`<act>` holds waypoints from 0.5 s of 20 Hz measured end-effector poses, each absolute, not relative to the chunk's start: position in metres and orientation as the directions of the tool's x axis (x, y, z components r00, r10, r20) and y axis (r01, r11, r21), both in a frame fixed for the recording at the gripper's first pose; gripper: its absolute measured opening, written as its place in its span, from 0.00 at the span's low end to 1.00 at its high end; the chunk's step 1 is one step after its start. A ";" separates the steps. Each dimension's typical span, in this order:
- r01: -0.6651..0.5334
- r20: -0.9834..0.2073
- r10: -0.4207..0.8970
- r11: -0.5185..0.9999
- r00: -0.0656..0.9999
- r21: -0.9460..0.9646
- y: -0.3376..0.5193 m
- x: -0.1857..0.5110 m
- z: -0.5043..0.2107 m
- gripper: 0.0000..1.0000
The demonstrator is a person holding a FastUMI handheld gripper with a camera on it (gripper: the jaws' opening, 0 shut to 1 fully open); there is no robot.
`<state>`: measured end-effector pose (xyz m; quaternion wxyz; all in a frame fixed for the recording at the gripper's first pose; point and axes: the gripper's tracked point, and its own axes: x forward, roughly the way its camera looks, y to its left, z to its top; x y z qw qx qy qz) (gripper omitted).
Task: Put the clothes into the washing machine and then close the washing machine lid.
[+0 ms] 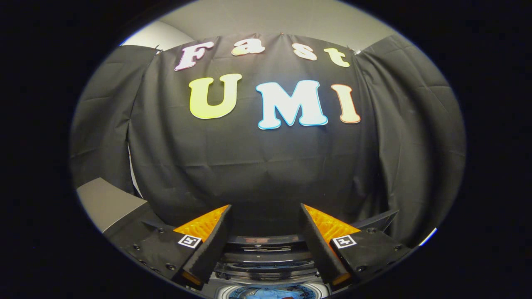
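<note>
My gripper point(266, 209) stands open, its two fingers wide apart with nothing between them, held high and facing the black cloth wall. Below and between the fingers lies the top of the washing machine point(266, 265), its dark lid raised at the back. Under that, the round drum opening shows a patch of light blue cloth point(270, 293) with a bit of red inside it.
A grey flat-topped block point(110, 203) stands to the left of the left finger. Black cloth hangs close behind the machine and on both sides.
</note>
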<state>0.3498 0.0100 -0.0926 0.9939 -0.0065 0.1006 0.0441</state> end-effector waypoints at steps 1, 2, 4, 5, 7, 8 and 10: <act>-0.089 -0.196 0.086 0.996 0.977 -0.003 0.009 0.346 -0.093 0.98; -0.087 -0.194 0.085 0.996 0.977 -0.003 0.009 0.341 -0.093 0.98; -0.086 -0.188 0.083 0.996 0.979 -0.005 0.007 0.331 -0.093 0.98; -0.086 -0.187 0.083 0.996 0.979 -0.006 0.008 0.327 -0.093 0.98; -0.087 -0.185 0.084 0.996 0.979 -0.008 0.007 0.318 -0.094 0.98; -0.087 -0.183 0.084 0.996 0.980 -0.008 0.006 0.314 -0.093 0.98; -0.088 -0.180 0.084 0.996 0.980 -0.010 0.006 0.305 -0.095 0.98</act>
